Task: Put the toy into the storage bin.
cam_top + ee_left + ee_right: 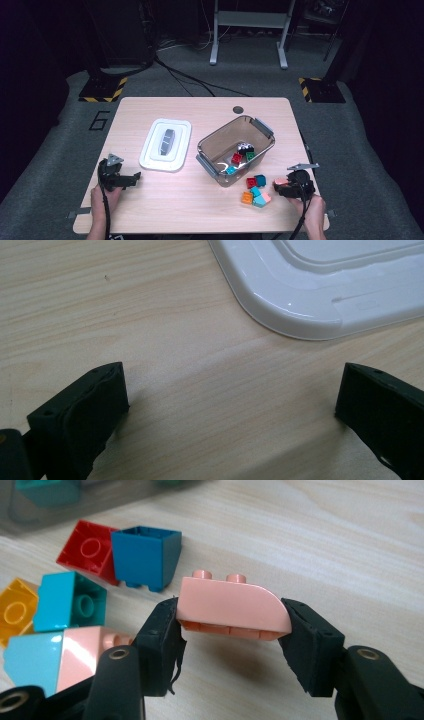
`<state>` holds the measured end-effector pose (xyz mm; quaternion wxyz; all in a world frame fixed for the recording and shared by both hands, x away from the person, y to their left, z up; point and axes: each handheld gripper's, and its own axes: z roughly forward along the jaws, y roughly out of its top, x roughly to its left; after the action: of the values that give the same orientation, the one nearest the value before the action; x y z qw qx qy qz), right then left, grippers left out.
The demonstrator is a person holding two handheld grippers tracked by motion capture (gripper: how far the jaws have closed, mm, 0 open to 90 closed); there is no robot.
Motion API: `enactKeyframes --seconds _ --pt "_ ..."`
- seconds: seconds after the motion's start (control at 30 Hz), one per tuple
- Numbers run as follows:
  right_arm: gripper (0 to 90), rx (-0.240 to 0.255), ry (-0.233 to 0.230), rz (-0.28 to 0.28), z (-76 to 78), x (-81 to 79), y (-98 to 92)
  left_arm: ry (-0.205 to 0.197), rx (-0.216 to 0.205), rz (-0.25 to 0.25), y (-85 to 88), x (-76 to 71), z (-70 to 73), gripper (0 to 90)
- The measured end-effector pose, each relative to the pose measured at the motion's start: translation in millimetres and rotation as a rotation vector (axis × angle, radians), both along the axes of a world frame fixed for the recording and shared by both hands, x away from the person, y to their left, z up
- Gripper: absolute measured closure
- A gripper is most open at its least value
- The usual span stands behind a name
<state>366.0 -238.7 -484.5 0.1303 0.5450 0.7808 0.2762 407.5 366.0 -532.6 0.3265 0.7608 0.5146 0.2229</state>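
My right gripper (pixel 280 186) (pixel 232 619) is shut on a pink curved-top brick (pixel 281 182) (pixel 230 605), one pad pressing on each end, studs up, just above the table near its front right. Beside it lie loose bricks: red (pixel 87 550), dark blue (pixel 145 555), teal (pixel 70 602), orange (pixel 15 610) and a light-blue and pink pair (pixel 55 657). A clear plastic bin (pixel 215 145) behind them holds several more bricks. My left gripper (pixel 134 178) (pixel 230 400) is open and empty, low over bare wood at the front left.
A white lid (pixel 150 150) (pixel 310 300) lies flat left of the bin, just beyond my left gripper. A round cable hole (pixel 238 109) sits at the table's far edge. The table's front edge runs close behind both hands.
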Motion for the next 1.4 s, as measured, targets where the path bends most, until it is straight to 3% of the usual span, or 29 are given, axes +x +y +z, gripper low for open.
enactKeyframes --seconds 0.8,1.1,1.4 --pt "43.4 0.034 -0.092 -0.009 37.8 19.7 2.8 -0.002 0.001 0.000 0.1 0.1 0.0 0.2" --pt "43.4 0.050 -0.110 -0.029 55.9 25.6 0.3 -0.002 0.000 0.000 0.0 0.1 0.0 0.2" --pt "43.4 0.039 -0.151 -0.007 77.4 33.7 0.6 -0.002 0.001 0.000 0.1 0.1 0.0 0.2"
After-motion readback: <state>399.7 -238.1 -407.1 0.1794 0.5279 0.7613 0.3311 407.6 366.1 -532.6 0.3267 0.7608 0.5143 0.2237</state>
